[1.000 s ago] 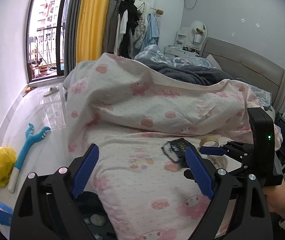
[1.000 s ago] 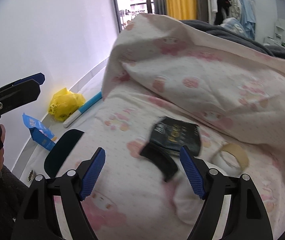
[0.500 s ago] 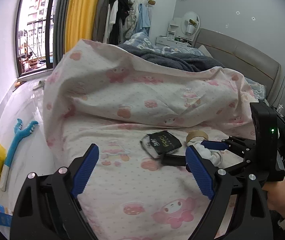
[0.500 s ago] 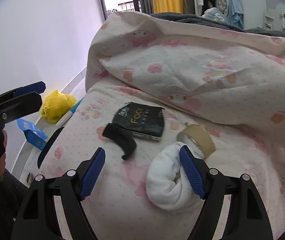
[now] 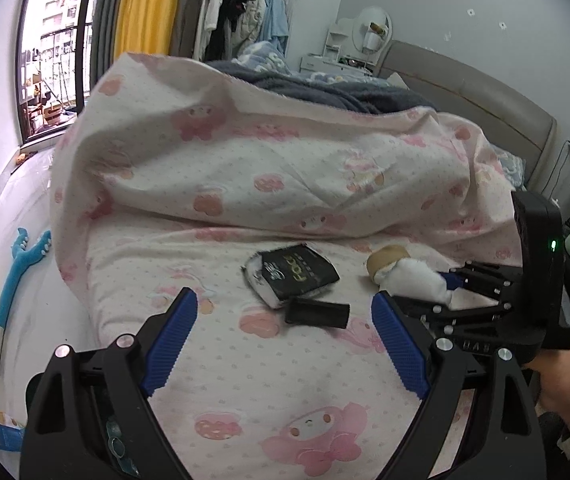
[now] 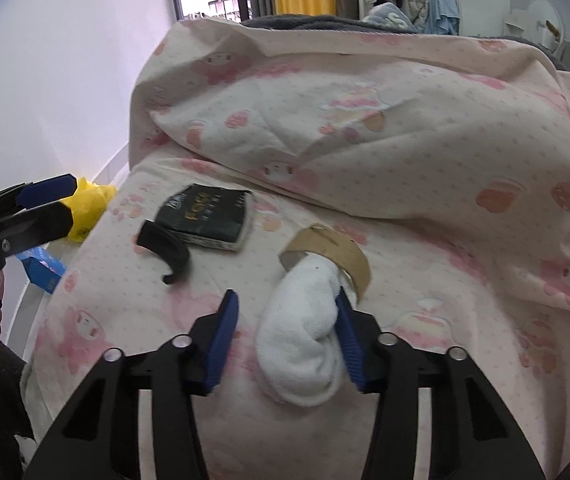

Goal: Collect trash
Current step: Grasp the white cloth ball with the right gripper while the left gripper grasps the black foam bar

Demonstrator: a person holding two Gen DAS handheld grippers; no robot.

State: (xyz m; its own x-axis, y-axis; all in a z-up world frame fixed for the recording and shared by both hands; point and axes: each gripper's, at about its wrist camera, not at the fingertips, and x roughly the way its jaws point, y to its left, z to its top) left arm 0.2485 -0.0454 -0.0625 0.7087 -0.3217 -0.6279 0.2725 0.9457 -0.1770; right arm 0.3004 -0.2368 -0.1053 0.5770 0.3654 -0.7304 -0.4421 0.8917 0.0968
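Left claw (image 5: 283, 342) stands wide open above the bed (image 5: 221, 380), nothing between its pads; the black packet (image 5: 295, 274) and the black curved piece (image 5: 317, 312) lie ahead. From the right wrist, the right claw (image 6: 287, 342) is closing around the white sock (image 6: 301, 344), its right pad touching it, beside the tape roll (image 6: 335, 254).

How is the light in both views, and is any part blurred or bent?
Left wrist view: soft daylight from the window, no glare; fisheye bends the edges; black packet sharp. Right wrist view: equally soft; white sock slightly blurred.
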